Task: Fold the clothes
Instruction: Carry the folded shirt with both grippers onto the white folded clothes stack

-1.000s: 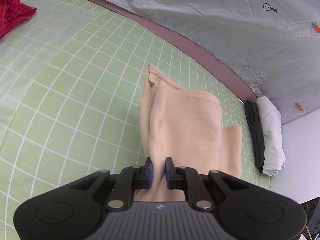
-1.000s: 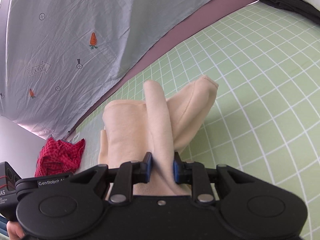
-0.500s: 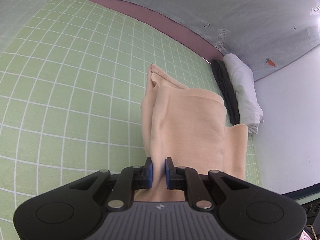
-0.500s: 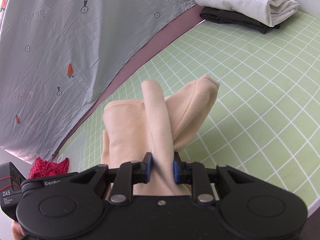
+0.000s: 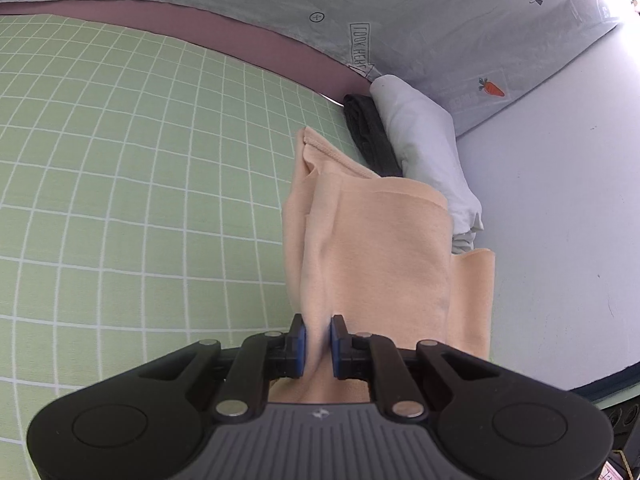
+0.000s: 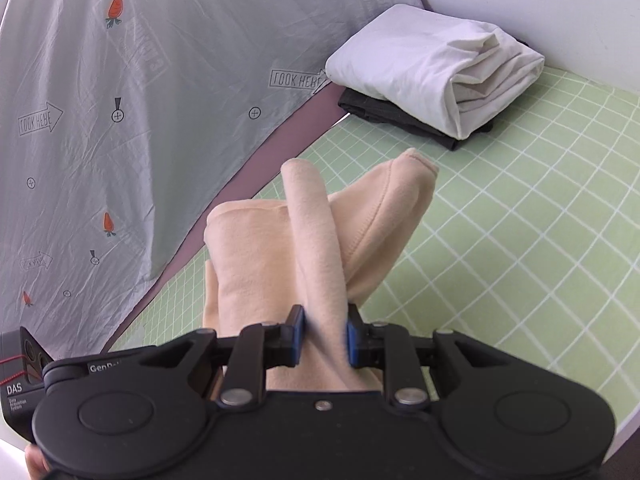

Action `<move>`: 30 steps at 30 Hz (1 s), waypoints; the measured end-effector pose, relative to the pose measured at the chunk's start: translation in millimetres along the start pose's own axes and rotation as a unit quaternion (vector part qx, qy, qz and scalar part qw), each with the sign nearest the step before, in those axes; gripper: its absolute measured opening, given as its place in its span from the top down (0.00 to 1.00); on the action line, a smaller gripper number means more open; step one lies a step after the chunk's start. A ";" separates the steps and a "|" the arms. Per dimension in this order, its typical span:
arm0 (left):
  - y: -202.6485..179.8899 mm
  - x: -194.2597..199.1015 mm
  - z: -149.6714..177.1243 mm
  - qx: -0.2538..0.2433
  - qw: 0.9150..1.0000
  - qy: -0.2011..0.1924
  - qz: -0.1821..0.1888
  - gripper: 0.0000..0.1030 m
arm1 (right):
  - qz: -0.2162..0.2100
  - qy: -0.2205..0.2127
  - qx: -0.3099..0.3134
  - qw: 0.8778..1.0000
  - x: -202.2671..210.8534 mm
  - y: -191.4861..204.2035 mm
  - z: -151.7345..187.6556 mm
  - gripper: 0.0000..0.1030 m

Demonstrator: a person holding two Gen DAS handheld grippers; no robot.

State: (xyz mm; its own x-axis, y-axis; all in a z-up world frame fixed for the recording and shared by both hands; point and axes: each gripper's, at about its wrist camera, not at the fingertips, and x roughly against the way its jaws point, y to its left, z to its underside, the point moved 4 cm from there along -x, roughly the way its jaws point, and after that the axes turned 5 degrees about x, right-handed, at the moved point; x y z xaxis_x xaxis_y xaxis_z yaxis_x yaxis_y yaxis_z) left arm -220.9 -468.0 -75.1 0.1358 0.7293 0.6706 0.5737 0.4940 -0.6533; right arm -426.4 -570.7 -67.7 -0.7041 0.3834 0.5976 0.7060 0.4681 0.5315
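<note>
A folded peach garment (image 5: pixel 376 248) (image 6: pixel 280 264) hangs lifted above the green checked bed sheet (image 5: pixel 140 200) (image 6: pixel 520 248). My left gripper (image 5: pixel 318 340) is shut on one bunched edge of it, blue pads pressing the cloth from both sides. At the other side my right gripper (image 6: pixel 324 338) is shut on a thick fold of the same garment. A stack of folded clothes lies close ahead by the wall: a white garment (image 5: pixel 424 148) (image 6: pixel 432 64) on top of a dark one (image 5: pixel 368 132) (image 6: pixel 400 114).
A grey cover with carrot prints (image 5: pixel 400 12) (image 6: pixel 120 100) lies along the far side of the bed, with a mauve strip (image 5: pixel 240 36) below it. A pale wall (image 5: pixel 560 200) bounds the bed beside the stack. The left camera housing (image 6: pixel 20 356) shows at the lower left of the right wrist view.
Both grippers have carried the peach garment across the bed toward the white and dark stack, which now looms much closer. The red cloth has dropped out of both views. Both grips are unchanged.
</note>
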 end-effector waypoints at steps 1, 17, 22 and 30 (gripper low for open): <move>-11.3 -8.9 3.9 0.019 1.000 -0.009 -0.001 0.88 | -0.006 0.006 0.008 1.000 -0.8 -12.8 -14.2 0.79; -206.9 -128.8 -69.0 0.035 0.992 -0.111 0.057 0.88 | -0.037 -0.041 0.223 0.973 8.5 -109.1 -256.0 0.79; -253.3 -163.5 -132.2 -0.039 0.987 -0.147 0.050 0.87 | -0.041 -0.086 0.243 0.965 -22.7 -125.8 -335.6 0.78; -218.2 -238.0 -172.7 -0.059 0.983 -0.113 -0.132 0.75 | 0.109 -0.087 0.263 0.955 -119.9 -165.1 -357.7 0.61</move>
State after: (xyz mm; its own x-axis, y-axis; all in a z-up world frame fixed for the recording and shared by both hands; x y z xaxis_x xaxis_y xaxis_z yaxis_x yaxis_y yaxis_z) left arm -238.9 -831.1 -31.5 -0.2052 0.6765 0.7073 0.6565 0.6311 -0.4132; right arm -431.4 -978.7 -12.4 -0.5792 0.6227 0.5261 0.7340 0.6791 0.0042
